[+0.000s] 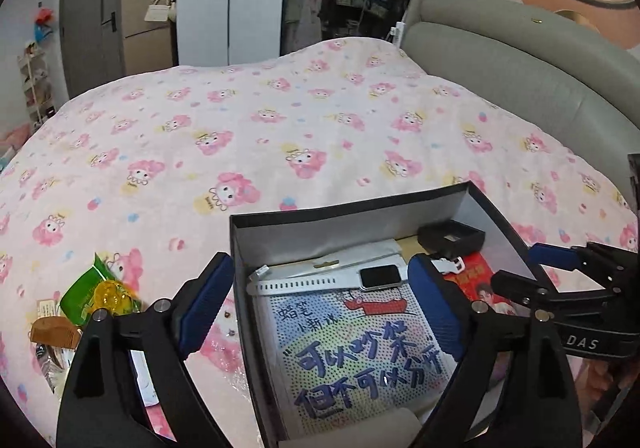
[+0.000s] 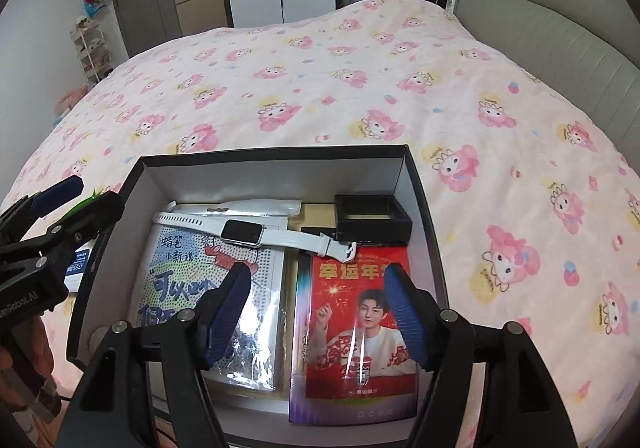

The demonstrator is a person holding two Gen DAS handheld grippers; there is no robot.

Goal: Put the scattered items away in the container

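Box [image 2: 416, 183] under right fingers [image 2: 404, 312]; both grippers spread, empty.

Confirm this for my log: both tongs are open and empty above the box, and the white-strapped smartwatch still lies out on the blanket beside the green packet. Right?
One detail is off. The smartwatch is already inside the box, lying across the dotted cartoon pack, as the right wrist view shows. The green packet is out on the blanket. Both the left tongs and right tongs are open and empty.
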